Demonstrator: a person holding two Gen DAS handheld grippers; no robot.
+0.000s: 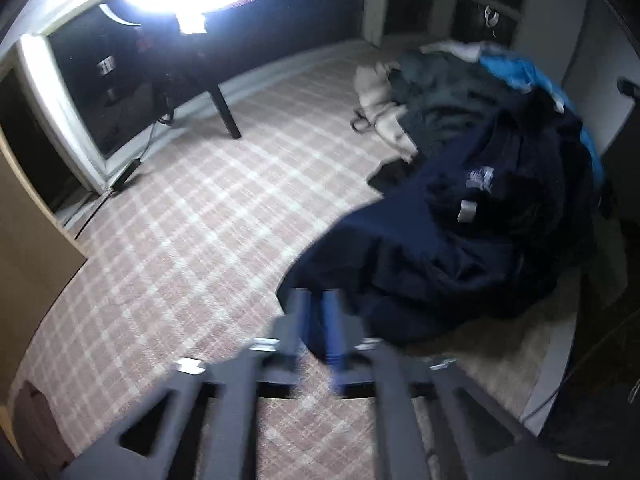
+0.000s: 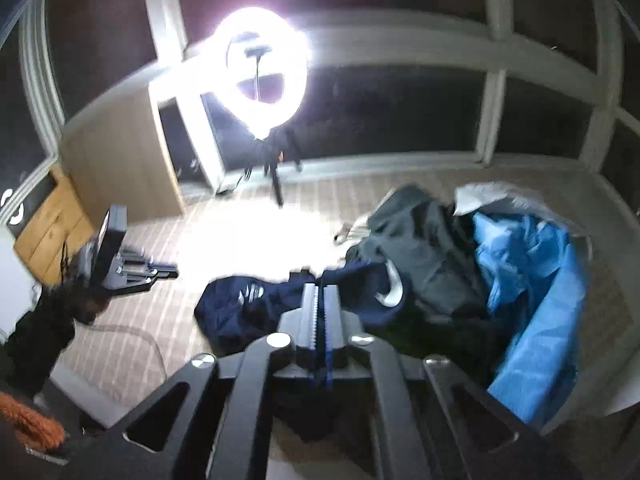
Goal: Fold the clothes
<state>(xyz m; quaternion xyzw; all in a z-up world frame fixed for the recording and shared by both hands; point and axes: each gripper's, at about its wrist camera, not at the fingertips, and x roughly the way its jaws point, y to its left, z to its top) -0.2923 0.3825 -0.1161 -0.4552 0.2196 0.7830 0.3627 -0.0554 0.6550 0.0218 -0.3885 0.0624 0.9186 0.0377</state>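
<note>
We're at the start of the fold, w/ a navy garment (image 2: 256, 304) being pulled out of the pile of clothes (image 1: 460, 112) onto the checked bed cover (image 1: 180, 220). The pile sits at the far right corner of the bed: a grey piece (image 2: 424, 248), a bright blue one (image 2: 532, 280), something cream (image 1: 380, 96) behind. The navy garment lies crumpled between the pile and the open cover, partly on both. The right tool (image 2: 320, 300) has its jaws nearly together and the navy cloth bunches right at the tips, so it looks pinched, tho blur makes that a judgement. The left tool (image 1: 316, 308) shows a narrow gap; the navy edge is right at its tips, but we can't tell if it grips anything or just hovers there. In the right wrist view the left tool is well off to the left, above the cover. A ring light (image 2: 264, 80) glares over the middle. Next, prob: get the left tool a firm hold on a 2nd corner, then drag the garment clear and spread it flat before any fold.
</note>
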